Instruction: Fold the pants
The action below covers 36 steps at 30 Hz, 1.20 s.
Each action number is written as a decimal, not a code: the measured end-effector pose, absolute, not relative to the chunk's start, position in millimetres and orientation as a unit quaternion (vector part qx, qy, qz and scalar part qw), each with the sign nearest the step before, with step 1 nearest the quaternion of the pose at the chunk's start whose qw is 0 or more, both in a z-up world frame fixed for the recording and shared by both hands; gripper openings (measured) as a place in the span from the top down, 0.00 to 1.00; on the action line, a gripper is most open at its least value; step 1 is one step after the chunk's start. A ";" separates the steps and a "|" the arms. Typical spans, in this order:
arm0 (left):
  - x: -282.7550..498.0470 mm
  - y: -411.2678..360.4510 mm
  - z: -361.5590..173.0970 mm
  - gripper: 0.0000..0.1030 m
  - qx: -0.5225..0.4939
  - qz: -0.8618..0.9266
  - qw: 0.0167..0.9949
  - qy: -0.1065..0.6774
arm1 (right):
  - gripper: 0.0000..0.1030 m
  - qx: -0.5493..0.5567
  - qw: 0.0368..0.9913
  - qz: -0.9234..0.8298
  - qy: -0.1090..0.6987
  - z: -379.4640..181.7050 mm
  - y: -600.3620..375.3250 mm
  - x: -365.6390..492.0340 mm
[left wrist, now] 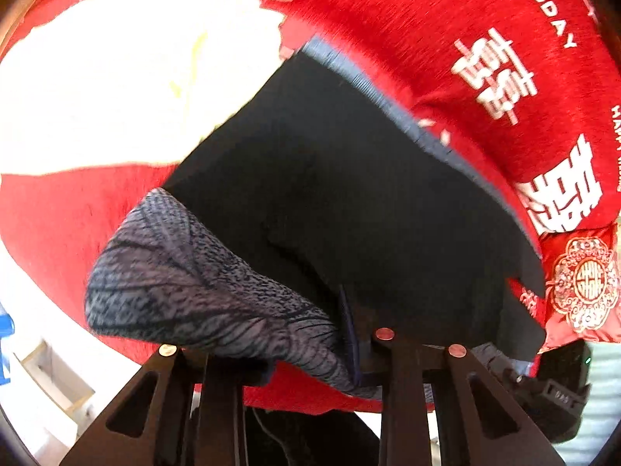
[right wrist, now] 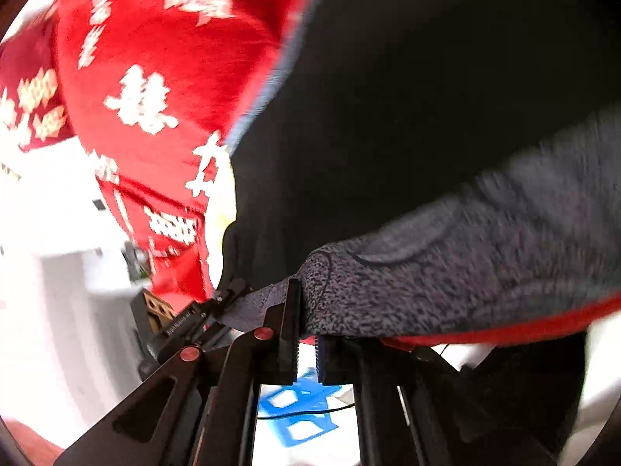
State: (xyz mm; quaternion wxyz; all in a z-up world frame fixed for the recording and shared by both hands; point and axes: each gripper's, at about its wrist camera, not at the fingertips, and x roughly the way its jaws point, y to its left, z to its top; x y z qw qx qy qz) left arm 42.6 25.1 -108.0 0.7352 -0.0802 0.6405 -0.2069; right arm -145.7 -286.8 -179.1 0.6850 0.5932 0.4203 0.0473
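Both sets of jaws pinch the pants (left wrist: 349, 194). Left gripper (left wrist: 299, 349) is closed on the grey patterned waistband (left wrist: 202, 283), cloth bunched between its fingers. Right gripper (right wrist: 308, 334) is pressed together on the same grey band at its edge. Pants hang dark from the two grips above a red blanket (left wrist: 446, 39) with white characters; a white cloth (left wrist: 116, 85) lies beyond.

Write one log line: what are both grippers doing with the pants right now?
left gripper: shut on grey patterned waistband | right gripper: shut on waistband | dark pants: lifted over red printed cloth
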 end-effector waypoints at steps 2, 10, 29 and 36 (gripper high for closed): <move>55.0 12.4 -91.9 0.72 -0.074 -0.211 0.746 0.627 | 0.94 0.560 0.708 0.060 0.426 -155.1 -298.5 -129.4; 139.0 -55.9 -81.2 0.72 -0.046 -0.208 0.781 0.587 | 0.92 0.493 0.732 0.086 0.462 -126.5 -374.5 -1.6; 221.3 -128.9 -123.8 0.25 0.033 -0.063 0.824 0.563 | 0.31 0.456 0.695 0.130 0.541 -196.3 -441.9 145.0; 208.5 -160.6 -144.8 0.25 0.094 -0.082 0.800 0.587 | 0.59 0.304 0.757 0.137 0.562 -156.8 -404.3 147.0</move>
